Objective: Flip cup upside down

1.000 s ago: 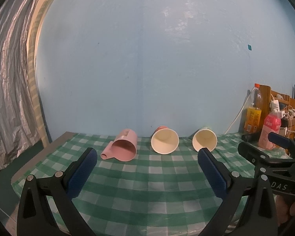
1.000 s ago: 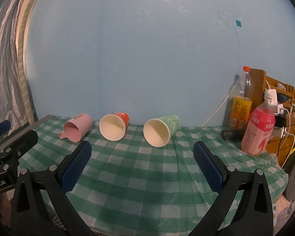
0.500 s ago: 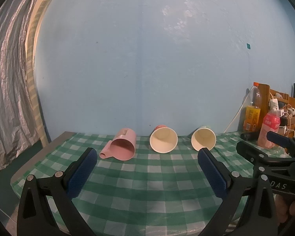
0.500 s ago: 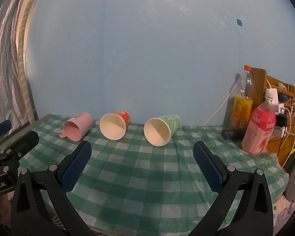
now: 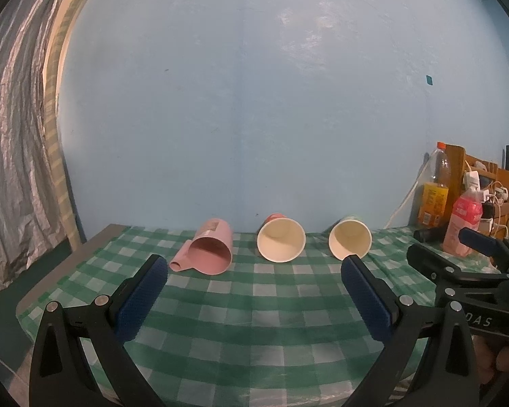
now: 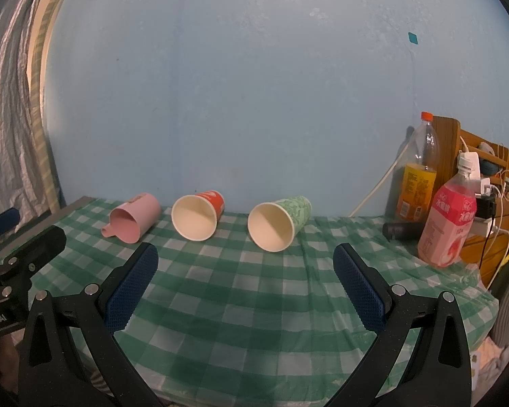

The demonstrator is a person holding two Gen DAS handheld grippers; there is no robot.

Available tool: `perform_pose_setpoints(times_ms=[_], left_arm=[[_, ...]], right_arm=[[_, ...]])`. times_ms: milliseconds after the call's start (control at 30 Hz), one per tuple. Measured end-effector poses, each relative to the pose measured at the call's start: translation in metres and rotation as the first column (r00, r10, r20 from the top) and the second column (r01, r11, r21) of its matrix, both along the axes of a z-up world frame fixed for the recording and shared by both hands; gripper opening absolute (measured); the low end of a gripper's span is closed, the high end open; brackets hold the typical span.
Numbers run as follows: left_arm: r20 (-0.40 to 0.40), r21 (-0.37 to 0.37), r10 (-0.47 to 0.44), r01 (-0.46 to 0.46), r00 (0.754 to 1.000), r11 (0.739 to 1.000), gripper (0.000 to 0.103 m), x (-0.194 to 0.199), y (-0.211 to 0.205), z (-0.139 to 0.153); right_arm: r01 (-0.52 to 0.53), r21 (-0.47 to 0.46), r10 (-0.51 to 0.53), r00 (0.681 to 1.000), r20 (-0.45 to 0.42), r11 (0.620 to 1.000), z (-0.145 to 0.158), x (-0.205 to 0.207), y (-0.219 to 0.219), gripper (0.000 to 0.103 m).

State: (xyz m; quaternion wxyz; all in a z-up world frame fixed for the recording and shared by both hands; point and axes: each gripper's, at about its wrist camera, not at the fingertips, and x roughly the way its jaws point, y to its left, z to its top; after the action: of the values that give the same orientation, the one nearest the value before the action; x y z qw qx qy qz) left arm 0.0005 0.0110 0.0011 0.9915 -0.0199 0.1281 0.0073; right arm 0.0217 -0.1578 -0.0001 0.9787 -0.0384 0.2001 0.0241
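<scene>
Nothing flipped yet: pink cup [image 5: 209,250], red cup [image 6: 197,211], green cup [image 6: 279,221] lie sideways; your left claw [image 5: 254,291] and right claw [image 6: 245,283] gape empty, well short of red cup.

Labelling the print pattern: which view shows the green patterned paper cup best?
Right wrist view: the green patterned paper cup lies on its side, unobstructed, with its printed wall visible. In the left wrist view the cup faces the camera mouth-on, hiding the pattern, and a blue fingertip overlaps its lower rim.
</scene>
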Motion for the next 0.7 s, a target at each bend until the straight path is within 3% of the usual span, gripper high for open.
perform_pose_setpoints(times_ms=[167,700], left_arm=[[0.01,0.027,0.031,-0.031,0.999,0.999,0.103,0.0002,-0.0006,0.0003],[0.007,0.001,0.014,-0.014,1.0,1.0,0.103,0.0012,0.0041,0.0011]], right_arm=[[0.001,-0.001,-0.001,1.0,-0.001,1.0,-0.0008,0.0006,0.0001,0.102],[0.001,0.0,-0.001,1.0,-0.001,1.0,-0.0007,0.0007,-0.001,0.102]])
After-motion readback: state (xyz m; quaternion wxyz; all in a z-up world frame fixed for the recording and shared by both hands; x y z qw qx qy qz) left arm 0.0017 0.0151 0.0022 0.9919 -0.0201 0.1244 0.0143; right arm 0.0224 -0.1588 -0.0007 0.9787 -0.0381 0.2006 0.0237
